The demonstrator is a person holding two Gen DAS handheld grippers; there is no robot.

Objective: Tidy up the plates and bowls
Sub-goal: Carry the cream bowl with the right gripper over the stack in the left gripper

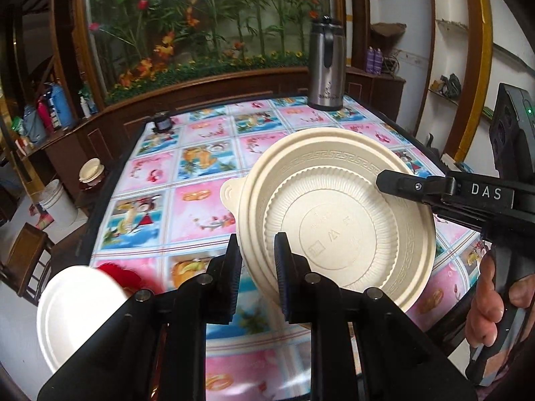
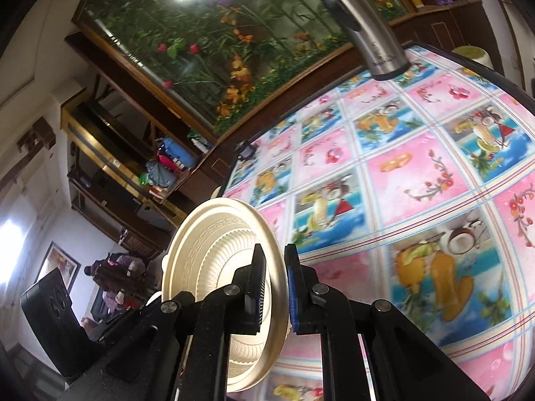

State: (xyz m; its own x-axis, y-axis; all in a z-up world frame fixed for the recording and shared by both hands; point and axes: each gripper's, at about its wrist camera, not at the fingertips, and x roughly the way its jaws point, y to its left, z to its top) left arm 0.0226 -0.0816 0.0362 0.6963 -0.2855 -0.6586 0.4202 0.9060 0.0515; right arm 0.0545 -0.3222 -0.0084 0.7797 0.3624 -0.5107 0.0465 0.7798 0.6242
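Note:
A cream plate (image 1: 337, 220) with a ribbed centre and a patterned rim is held tilted above the colourful tablecloth (image 1: 187, 200). My left gripper (image 1: 257, 257) is shut on its near-left rim. My right gripper (image 1: 381, 178) comes in from the right and clamps the far-right rim. In the right wrist view the same plate (image 2: 214, 250) stands on edge between the fingers of my right gripper (image 2: 276, 284). A white bowl (image 1: 77, 304) sits at the table's near-left corner, partly hidden by my left gripper's body.
A steel thermos jug (image 1: 324, 67) stands at the table's far edge, and a small dark object (image 1: 162, 123) sits at the far left corner. A wooden-framed flower display (image 1: 200, 33) backs the table. A white bucket (image 1: 60, 204) and a chair (image 1: 26, 260) stand on the floor left.

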